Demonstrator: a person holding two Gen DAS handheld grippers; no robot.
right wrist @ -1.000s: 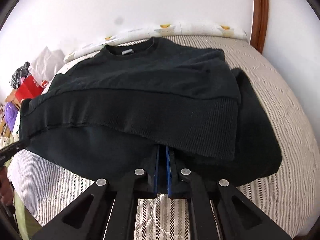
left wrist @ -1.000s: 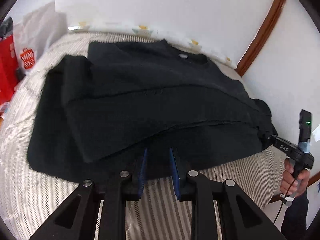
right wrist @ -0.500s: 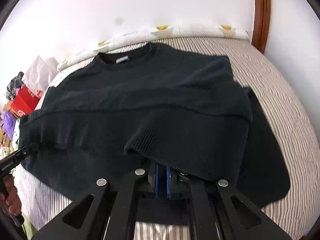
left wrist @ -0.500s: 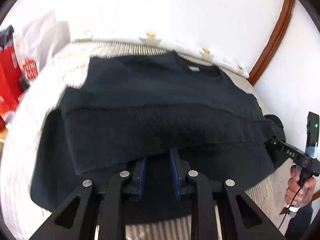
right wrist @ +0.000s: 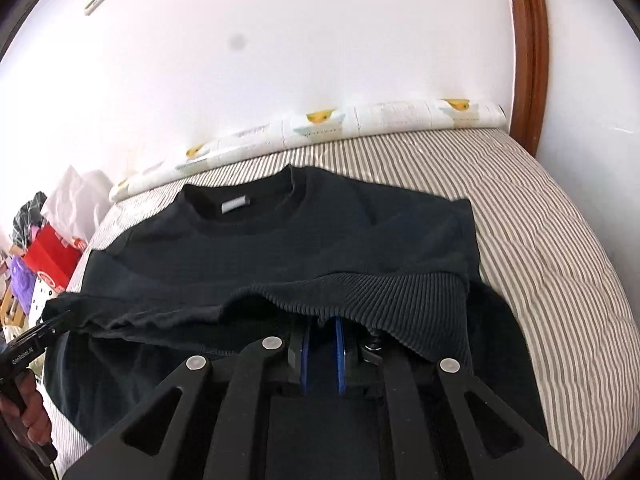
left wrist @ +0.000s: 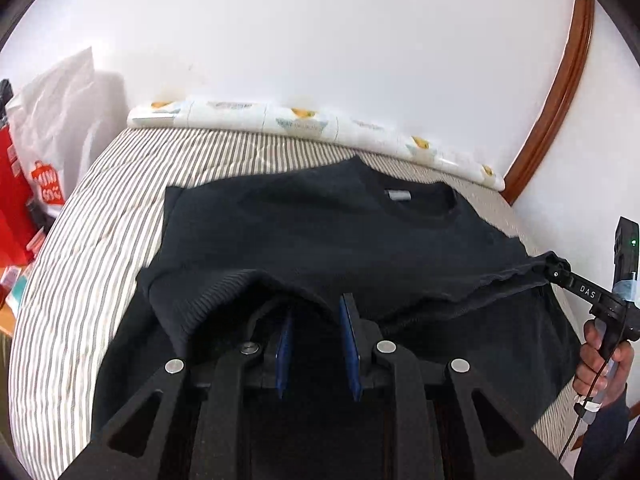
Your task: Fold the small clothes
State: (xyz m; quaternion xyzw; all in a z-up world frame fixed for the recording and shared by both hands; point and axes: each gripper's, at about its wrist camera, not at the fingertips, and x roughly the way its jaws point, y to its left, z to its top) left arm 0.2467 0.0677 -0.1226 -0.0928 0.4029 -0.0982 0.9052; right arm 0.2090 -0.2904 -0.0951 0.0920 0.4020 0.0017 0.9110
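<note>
I hold the ribbed hem of the black sweater (left wrist: 320, 240) in both tools, one corner each, lifted and carried ahead of me toward the collar (right wrist: 244, 216), while the rest of the garment lies flat on the striped bed (left wrist: 100, 240). My left gripper (left wrist: 316, 344) shows its blue pads standing apart with the hem draped over them; whether fabric is actually pinched between them I cannot tell, since the cloth hides the tips. My right gripper (right wrist: 322, 350) has its pads set closer together, with a tuft of hem hanging between them (its nose is also visible off to my right in the left view, with cloth bunched at it). I judge the step in hand to be the bottom-to-top fold, roughly half travelled. The next move calls for advancing both corners evenly toward the shoulders, keeping the hem taut between the tools, then lowering and releasing.
</note>
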